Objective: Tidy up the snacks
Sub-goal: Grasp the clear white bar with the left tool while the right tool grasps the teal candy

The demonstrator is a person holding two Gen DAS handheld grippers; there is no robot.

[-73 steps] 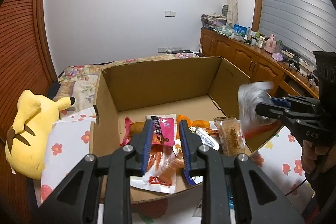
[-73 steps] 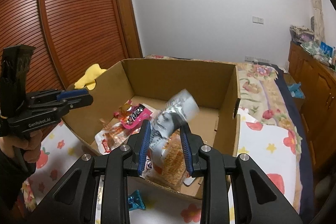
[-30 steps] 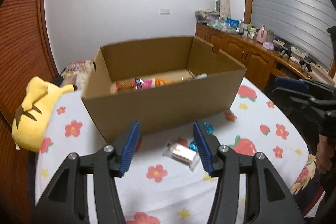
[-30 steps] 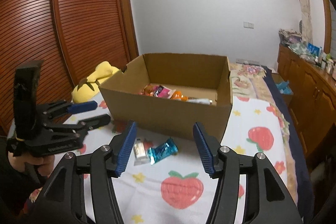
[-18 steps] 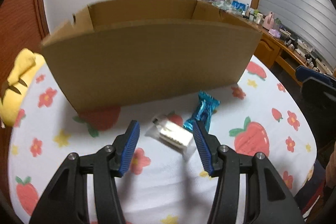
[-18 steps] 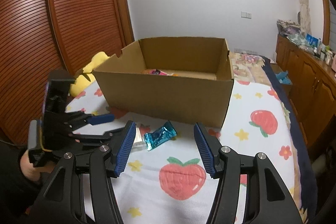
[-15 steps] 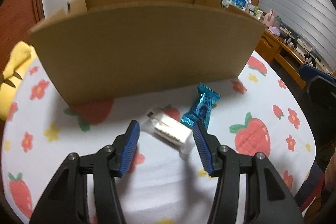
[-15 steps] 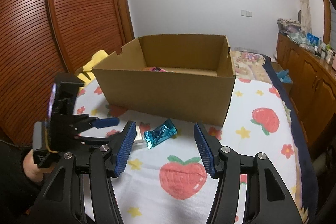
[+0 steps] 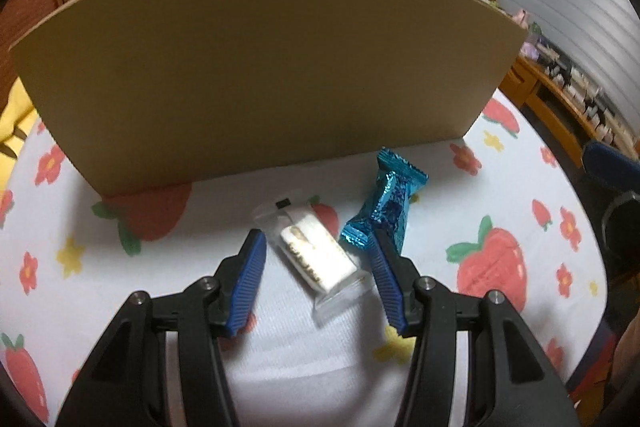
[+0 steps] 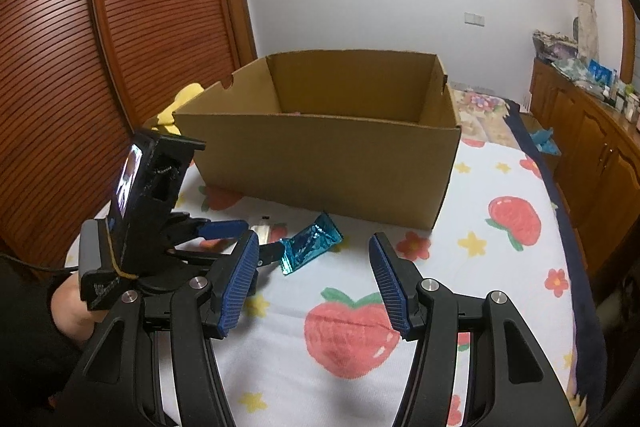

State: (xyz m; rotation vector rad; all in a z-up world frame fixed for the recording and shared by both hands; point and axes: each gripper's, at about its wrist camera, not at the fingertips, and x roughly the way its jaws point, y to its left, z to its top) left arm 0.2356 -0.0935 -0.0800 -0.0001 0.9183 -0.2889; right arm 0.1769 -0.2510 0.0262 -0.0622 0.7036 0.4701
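Cardboard is filling the upper half of my left view: the open brown cardboard box (image 9: 256,67) is standing on the strawberry-print white cloth (image 9: 500,227) over the counter. Just below it, at centre frame, the clear-wrapped white snack bar (image 9: 316,259) is lying between my left tongs (image 9: 318,247), which are gaping wide without touching it. The shiny blue foil snack packet (image 10: 308,241) is lying beside it. My right tongs (image 10: 312,247) are hovering wide, empty, at lower centre.

Left hand-held gripper (image 9: 318,239) lowered, now straddling clear-wrapped snack (image 9: 314,254)
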